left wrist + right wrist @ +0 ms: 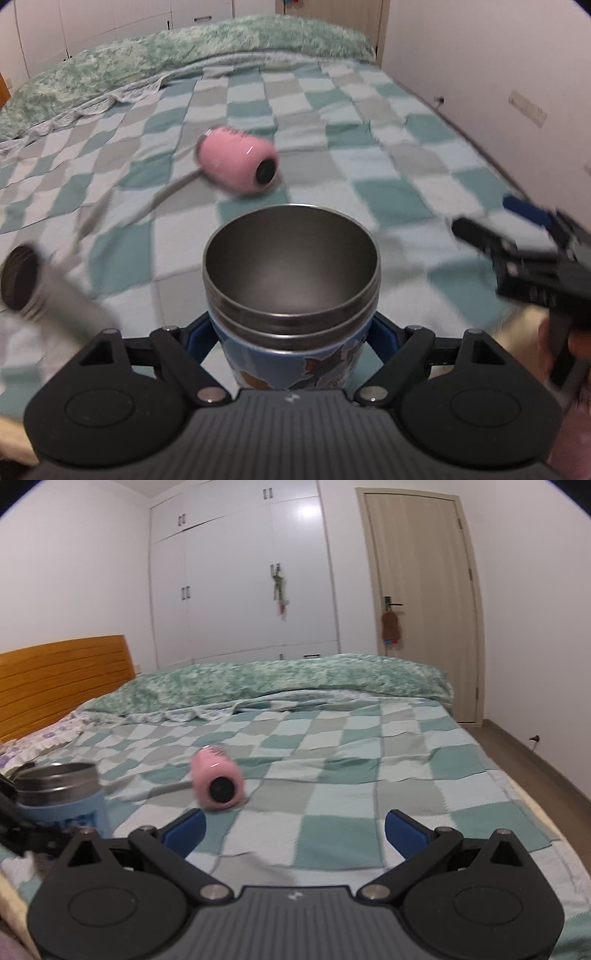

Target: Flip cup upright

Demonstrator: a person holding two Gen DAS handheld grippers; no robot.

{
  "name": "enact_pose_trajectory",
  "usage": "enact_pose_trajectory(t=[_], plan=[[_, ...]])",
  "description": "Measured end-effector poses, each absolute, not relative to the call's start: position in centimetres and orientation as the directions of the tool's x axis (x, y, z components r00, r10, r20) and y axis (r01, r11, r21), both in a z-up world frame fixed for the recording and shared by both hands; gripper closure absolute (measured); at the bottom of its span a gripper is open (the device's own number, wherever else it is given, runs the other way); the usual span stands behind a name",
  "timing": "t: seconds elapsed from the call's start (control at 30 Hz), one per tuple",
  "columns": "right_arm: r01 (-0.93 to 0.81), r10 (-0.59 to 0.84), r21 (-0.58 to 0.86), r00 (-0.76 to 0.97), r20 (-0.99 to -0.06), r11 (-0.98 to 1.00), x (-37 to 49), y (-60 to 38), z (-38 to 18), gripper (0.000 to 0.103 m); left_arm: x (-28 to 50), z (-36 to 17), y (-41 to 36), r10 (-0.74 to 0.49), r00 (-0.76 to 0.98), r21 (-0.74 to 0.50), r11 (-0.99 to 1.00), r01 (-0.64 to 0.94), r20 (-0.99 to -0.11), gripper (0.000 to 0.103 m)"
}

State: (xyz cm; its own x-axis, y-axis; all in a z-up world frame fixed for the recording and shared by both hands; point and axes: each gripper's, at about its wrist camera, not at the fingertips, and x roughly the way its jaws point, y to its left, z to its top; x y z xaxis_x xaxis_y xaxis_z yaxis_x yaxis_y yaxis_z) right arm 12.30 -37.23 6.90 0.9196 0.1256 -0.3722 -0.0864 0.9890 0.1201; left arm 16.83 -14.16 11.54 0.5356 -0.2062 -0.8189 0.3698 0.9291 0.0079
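Note:
My left gripper (291,332) is shut on a blue patterned cup with a steel rim (291,266) and holds it upright, mouth up, over the checked bedspread. The same cup shows at the left edge of the right wrist view (62,794). My right gripper (293,829) is open and empty, low over the bed; it also shows at the right of the left wrist view (491,229). A pink cup (238,162) lies on its side on the bed beyond, also in the right wrist view (218,781).
A grey steel bottle (44,295) lies on its side at the left. A grey strap (166,192) trails from the pink cup. A green quilt (277,679) is bunched at the far end. A wall (498,74) runs along the bed's right side.

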Motion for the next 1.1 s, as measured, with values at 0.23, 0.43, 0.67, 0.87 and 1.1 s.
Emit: enact_pose_trajectory(t=[0.23, 0.43, 0.67, 0.87, 1.1], plan=[[-0.13, 0.175, 0.138, 0.901, -0.397, 0.982, 10.7, -34.4, 6.0, 0.0, 16.3, 8.6, -10.9, -0.121, 0.455, 0.042, 0.942, 0.333, -0.883, 0.018], [-0.107, 0.162, 0.144, 0.878, -0.45, 0.984, 10.7, -34.7, 3.5, 0.0, 20.5, 5.3, -11.3, -0.125, 0.501, 0.024, 0.96, 0.28, -0.856, 0.018], [-0.073, 0.135, 0.143, 0.857, -0.498, 0.987, 11.7, -36.1, 1.1, 0.0, 22.7, 3.3, -12.2, -0.141, 0.502, 0.004, 0.961, 0.276, -0.853, 0.018], [-0.082, 0.145, 0.146, 0.856, -0.497, 0.986, 12.2, -35.1, 1.6, 0.0, 20.7, 5.4, -10.8, -0.188, 0.585, 0.004, 0.95, 0.311, -0.789, 0.0], [-0.153, 0.201, 0.136, 0.852, -0.484, 0.979, 12.2, -31.2, 3.7, 0.0, 17.4, 8.2, -5.6, -0.23, 0.716, -0.015, 0.956, 0.293, -0.659, 0.0]])
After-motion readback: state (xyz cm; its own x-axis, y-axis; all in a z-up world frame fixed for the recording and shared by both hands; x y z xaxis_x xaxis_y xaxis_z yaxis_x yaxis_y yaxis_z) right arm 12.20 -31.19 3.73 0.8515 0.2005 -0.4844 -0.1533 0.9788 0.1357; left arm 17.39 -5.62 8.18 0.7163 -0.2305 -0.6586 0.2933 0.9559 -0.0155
